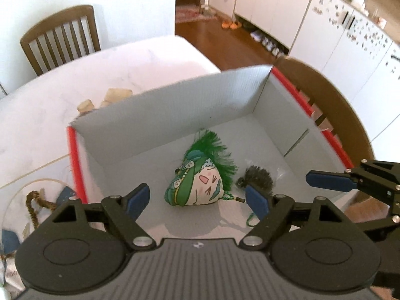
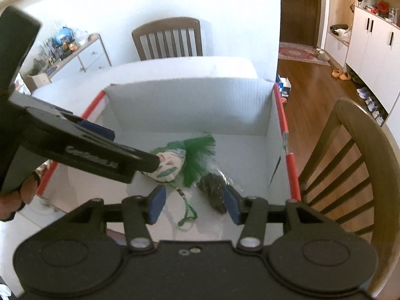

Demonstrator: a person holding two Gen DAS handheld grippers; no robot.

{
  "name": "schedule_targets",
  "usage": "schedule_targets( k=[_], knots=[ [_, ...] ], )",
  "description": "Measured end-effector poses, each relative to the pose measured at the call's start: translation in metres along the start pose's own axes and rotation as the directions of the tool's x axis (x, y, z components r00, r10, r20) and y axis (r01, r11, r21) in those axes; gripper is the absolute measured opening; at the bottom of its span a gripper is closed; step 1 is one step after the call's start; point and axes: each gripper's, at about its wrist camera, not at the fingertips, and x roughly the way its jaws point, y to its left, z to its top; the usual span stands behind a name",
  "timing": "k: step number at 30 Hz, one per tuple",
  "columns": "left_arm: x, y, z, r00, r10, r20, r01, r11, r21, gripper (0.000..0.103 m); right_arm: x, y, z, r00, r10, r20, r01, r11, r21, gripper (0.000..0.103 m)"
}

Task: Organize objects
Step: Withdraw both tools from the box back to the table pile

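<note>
A grey cardboard box [image 1: 175, 115] with red-taped edges stands on the white table. On its floor lies a white plush charm [image 1: 197, 185] with a green fringe and a green cord. A dark fuzzy item in a clear bag [image 1: 257, 178] lies just right of it. My left gripper [image 1: 197, 201] hangs open above the charm, holding nothing. In the right wrist view my right gripper [image 2: 194, 205] is open over the cord [image 2: 187, 215], with the dark item [image 2: 212, 190] lying beside its right pad [image 2: 231, 206] and the charm [image 2: 170, 166] partly hidden by the left gripper.
Outside the box's left wall lie a brown braided rope [image 1: 37, 203] and pale wooden pieces [image 1: 117, 95] on the table [image 1: 100, 75]. Wooden chairs stand at the far side [image 2: 167, 40] and the right [image 2: 350, 165]. A hand [image 2: 15, 200] holds the left gripper.
</note>
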Motion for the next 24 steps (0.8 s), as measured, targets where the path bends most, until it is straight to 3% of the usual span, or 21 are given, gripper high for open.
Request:
schedule_targets(
  k=[9, 22, 24],
  knots=[
    [-0.064, 0.022, -0.021, 0.988, -0.008, 0.152, 0.015, 0.999, -0.042, 0.084, -0.036, 0.022, -0.001, 0.996, 0.002, 0.091, -0.004, 1.000, 0.019, 0.063],
    [-0.139, 0.080, -0.073, 0.932, 0.014, 0.363, 0.022, 0.995, -0.096, 0.086, -0.068, 0.093, -0.003, 0.976, 0.011, 0.218, -0.015, 1.000, 0.017, 0.079],
    [-0.146, 0.091, -0.083, 0.923, 0.011, 0.385, 0.033, 0.994, -0.108, 0.094, -0.068, 0.107, -0.002, 0.974, 0.014, 0.226, -0.019, 1.000, 0.018, 0.080]
  ],
)
